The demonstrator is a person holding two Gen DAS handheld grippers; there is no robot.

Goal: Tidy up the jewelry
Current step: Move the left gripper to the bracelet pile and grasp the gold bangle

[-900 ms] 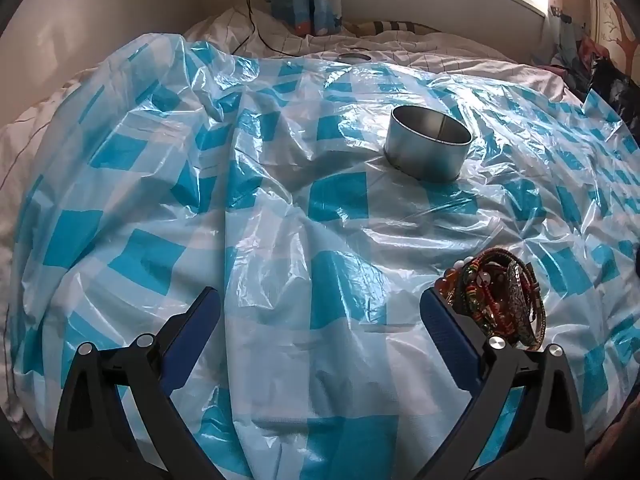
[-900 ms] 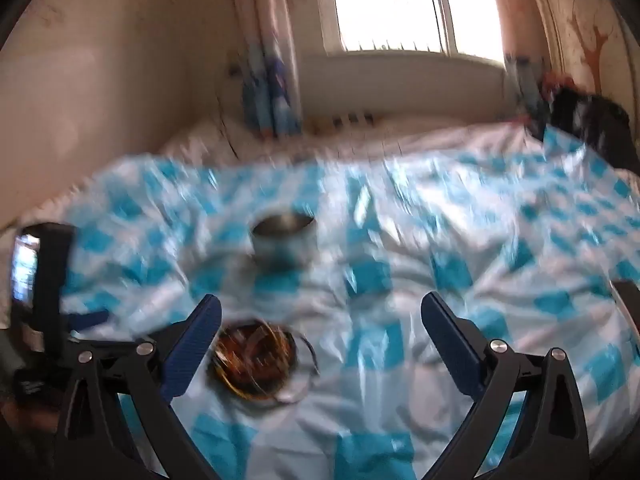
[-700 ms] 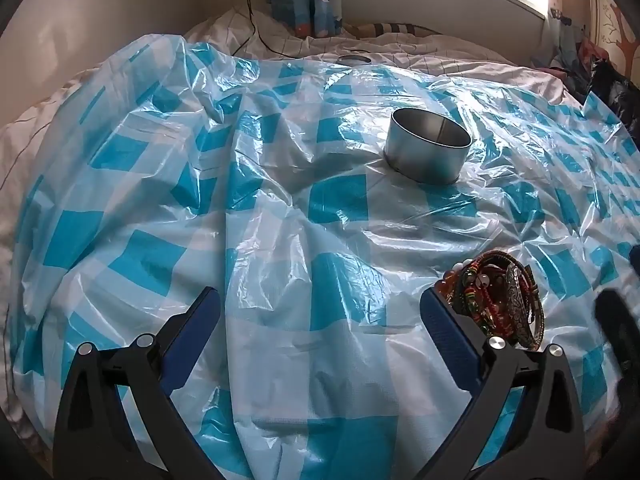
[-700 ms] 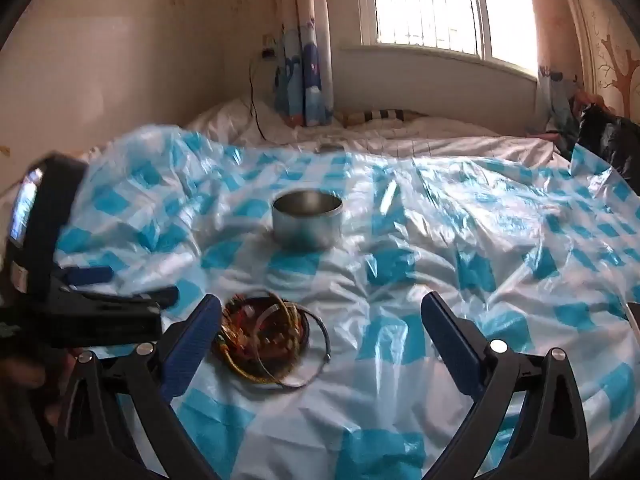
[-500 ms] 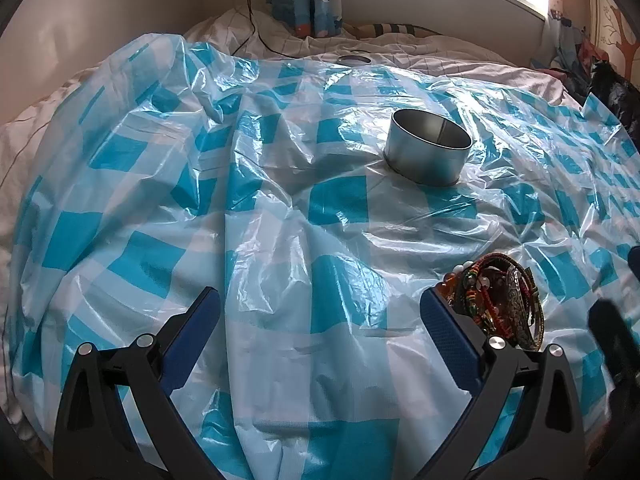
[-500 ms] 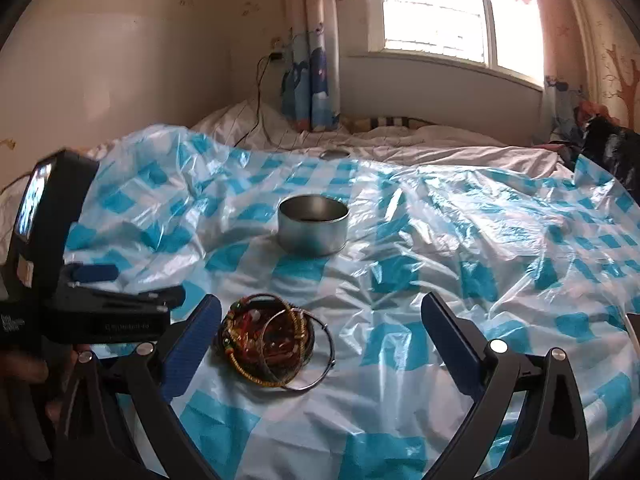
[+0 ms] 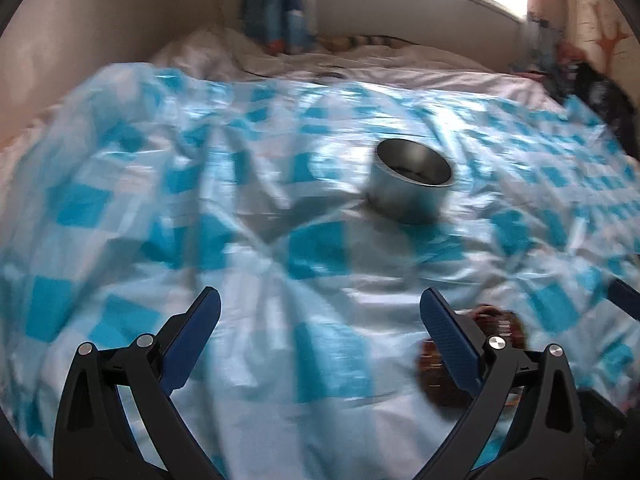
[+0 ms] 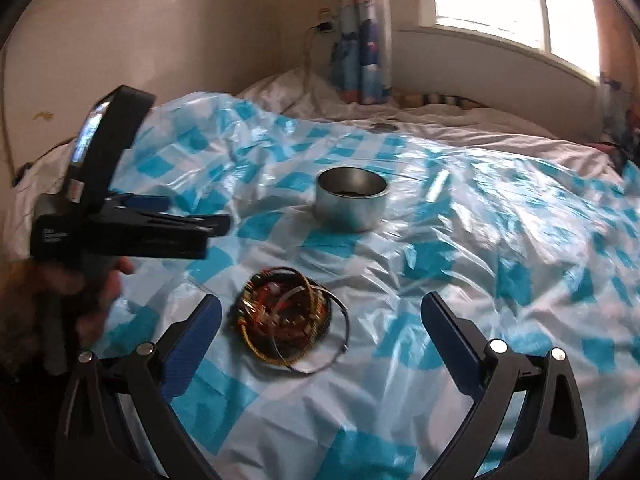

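A pile of bracelets and bangles (image 8: 286, 316) lies on a blue and white checked plastic sheet (image 8: 460, 248) over a bed. A round metal tin (image 8: 351, 197) stands open behind the pile. My right gripper (image 8: 320, 316) is open and empty, its left finger just beside the pile. In the blurred left wrist view my left gripper (image 7: 320, 312) is open and empty, the pile (image 7: 492, 328) sits behind its right finger and the tin (image 7: 412, 180) stands further back. The left gripper also shows in the right wrist view (image 8: 216, 226), held in a hand above the sheet.
White bedding (image 8: 304, 92) lies beyond the sheet. A blue curtain (image 8: 362, 56) and a cable hang at the wall under a window. Dark items (image 7: 600, 92) sit at the far right of the bed.
The right gripper has swung left and nearer, so the pile now lies close to its left finger. The left gripper has lifted and moves, blurring its view.
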